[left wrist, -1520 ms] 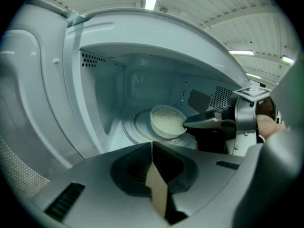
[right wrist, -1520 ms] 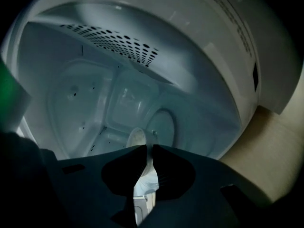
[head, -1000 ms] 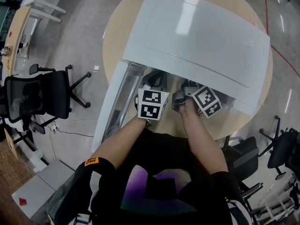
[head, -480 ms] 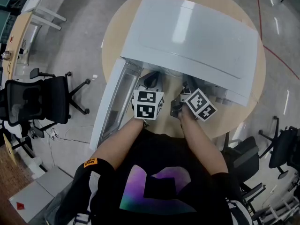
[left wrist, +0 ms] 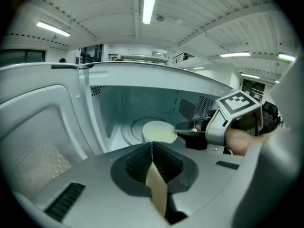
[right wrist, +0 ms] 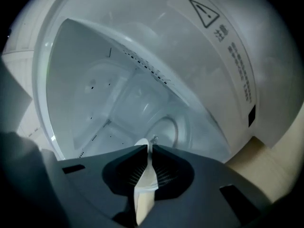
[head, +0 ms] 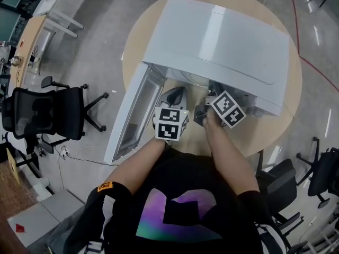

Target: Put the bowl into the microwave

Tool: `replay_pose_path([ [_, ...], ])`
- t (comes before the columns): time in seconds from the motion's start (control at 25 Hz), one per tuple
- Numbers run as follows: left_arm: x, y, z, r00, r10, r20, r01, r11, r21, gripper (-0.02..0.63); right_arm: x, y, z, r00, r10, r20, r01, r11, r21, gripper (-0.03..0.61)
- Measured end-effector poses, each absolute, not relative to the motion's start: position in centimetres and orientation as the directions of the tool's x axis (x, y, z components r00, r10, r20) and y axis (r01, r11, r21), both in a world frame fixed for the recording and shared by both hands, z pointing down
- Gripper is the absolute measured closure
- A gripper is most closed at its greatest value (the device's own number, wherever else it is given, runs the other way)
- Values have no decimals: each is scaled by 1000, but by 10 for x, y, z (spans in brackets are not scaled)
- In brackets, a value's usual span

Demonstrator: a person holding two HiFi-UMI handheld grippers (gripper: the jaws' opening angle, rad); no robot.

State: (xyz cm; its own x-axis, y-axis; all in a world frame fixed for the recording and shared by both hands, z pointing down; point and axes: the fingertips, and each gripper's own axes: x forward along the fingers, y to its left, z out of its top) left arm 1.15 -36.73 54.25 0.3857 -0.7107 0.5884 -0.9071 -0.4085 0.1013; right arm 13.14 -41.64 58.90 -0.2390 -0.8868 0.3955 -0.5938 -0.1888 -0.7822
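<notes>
The microwave door (head: 135,115) hangs wide open at the far left, swung out past the edge of the round tan surface (head: 265,136) that carries the microwave (head: 222,36).

Next comes the left claw (left wrist: 152,148). It sits just outside the oven mouth, pointing into the cavity. Its jaws are pressed together with only a pale strip between them, which looks like part of the claw itself, so I judge it to be holding nothing.

Straight ahead of it, deeper in, the bowl (left wrist: 159,131) rests on the glass turntable (left wrist: 129,133). It is a small cream-coloured bowl, sitting level near the middle of the cavity floor. Being round, it has no long axis to line up.

To the right of the bowl, the right claw (left wrist: 183,130) reaches in from the right side of the opening, and its tips meet the bowl's right rim. In the right gripper view its jaws are together with a thin pale edge between them. Given where the tips sit, I take this as a pinch on the rim, though the contact is too small to be sure.

The bowl appears to be placed already. It lies at the right claw's tips and well apart from the left claw. The likely next step is therefore for the right claw to let go and draw straight back out of the opening without dragging the rim.
</notes>
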Motion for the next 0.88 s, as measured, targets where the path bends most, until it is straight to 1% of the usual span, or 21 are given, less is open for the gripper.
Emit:
replay_pose_path([
  [0.16, 9, -366, 541, 382, -713, 588, -908, -409, 94, 568, 131, -421, 588, -212, -898, 385, -539, -221, -813, 540],
  [0.48, 8, -375, 542, 387, -706, 593, -903, -421, 88, 568, 133, -431, 587, -163, -910, 382, -491, -261, -831, 541],
  [0.6, 8, -380, 542, 387, -705, 595, -902, -422, 87, 568, 132, -434, 587, -158, -911, 382, -511, -256, -821, 540],
  [0.88, 14, -386, 539, 391, -709, 587, -901, -425, 87, 568, 129, -436, 586, -197, -904, 379, -604, -193, -774, 536],
])
